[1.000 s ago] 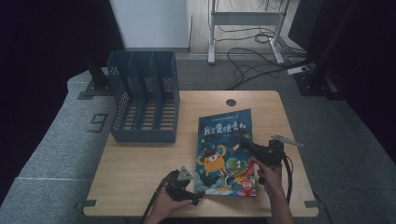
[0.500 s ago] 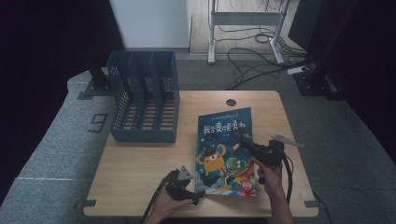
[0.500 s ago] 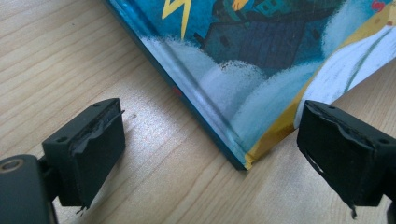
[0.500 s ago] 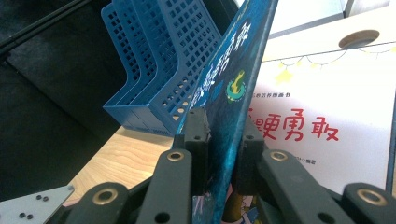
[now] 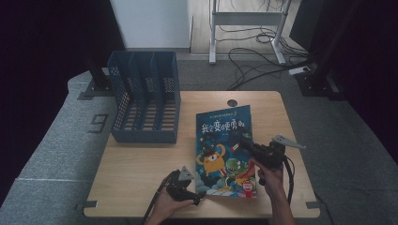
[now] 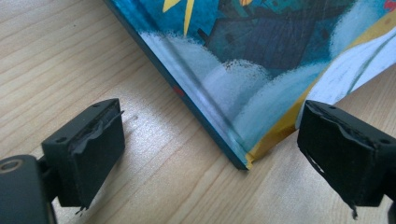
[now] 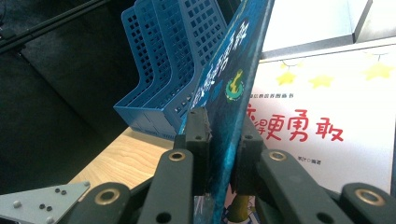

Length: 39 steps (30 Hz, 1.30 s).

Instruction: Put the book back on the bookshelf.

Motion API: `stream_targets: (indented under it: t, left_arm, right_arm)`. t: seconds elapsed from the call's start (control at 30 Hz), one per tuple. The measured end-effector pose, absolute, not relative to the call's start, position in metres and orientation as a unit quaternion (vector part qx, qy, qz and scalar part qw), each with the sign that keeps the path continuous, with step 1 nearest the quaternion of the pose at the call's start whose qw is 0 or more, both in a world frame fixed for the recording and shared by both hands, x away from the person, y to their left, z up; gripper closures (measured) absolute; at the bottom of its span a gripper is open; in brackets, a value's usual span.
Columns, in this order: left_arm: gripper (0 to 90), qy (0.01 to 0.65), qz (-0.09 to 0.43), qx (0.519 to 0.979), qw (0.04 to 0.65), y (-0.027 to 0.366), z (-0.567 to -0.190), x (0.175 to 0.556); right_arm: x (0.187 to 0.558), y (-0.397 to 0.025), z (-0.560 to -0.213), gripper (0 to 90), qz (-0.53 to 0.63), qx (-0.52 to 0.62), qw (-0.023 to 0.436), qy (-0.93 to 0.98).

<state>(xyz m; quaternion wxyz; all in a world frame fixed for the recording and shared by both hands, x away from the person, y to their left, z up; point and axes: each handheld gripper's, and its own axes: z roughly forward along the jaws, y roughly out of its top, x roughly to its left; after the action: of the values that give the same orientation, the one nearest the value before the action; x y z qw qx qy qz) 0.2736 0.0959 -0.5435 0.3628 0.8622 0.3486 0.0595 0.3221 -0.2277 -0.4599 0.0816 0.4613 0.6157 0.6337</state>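
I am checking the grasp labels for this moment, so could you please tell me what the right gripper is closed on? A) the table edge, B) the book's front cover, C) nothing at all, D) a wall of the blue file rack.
B: in the right gripper view the right gripper pinches the lifted cover of the book, with the title page exposed beside it.

Blue book cover [image 5: 224, 150] with orange monster; blue latticed file rack [image 5: 145, 104]; pale wood table [image 5: 141, 164].
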Motion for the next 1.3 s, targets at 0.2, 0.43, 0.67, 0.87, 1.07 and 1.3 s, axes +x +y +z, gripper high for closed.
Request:
stream_targets:
  t: [0.2,0.43,0.67,0.87,1.07,1.3]
  left_arm:
    - [9.7,0.345,0.068,0.864,0.36,0.094,-0.542,0.271]
    - [9.0,0.343,0.077,0.864,0.36,0.093,-0.542,0.27]
    - [8.2,0.339,0.096,0.865,0.359,0.091,-0.541,0.269]
    - [8.3,0.336,0.104,0.864,0.36,0.089,-0.542,0.268]
    - [9.2,0.346,0.107,0.859,0.362,0.092,-0.541,0.27]
    - [13.7,0.328,0.076,0.87,0.36,0.089,-0.542,0.268]
  right_arm:
    - [0.322,-0.228,-0.46,79.4,0.633,0.463,0.08,0.615]
    - [0.32,-0.227,-0.457,79.8,0.638,0.454,0.084,0.616]
    - [0.316,-0.225,-0.453,80.1,0.644,0.441,0.091,0.619]
    - [0.312,-0.223,-0.448,80.4,0.649,0.426,0.102,0.622]
    - [0.308,-0.22,-0.445,80.5,0.652,0.411,0.111,0.627]
    - [0.311,-0.221,-0.447,80.5,0.654,0.416,0.109,0.622]
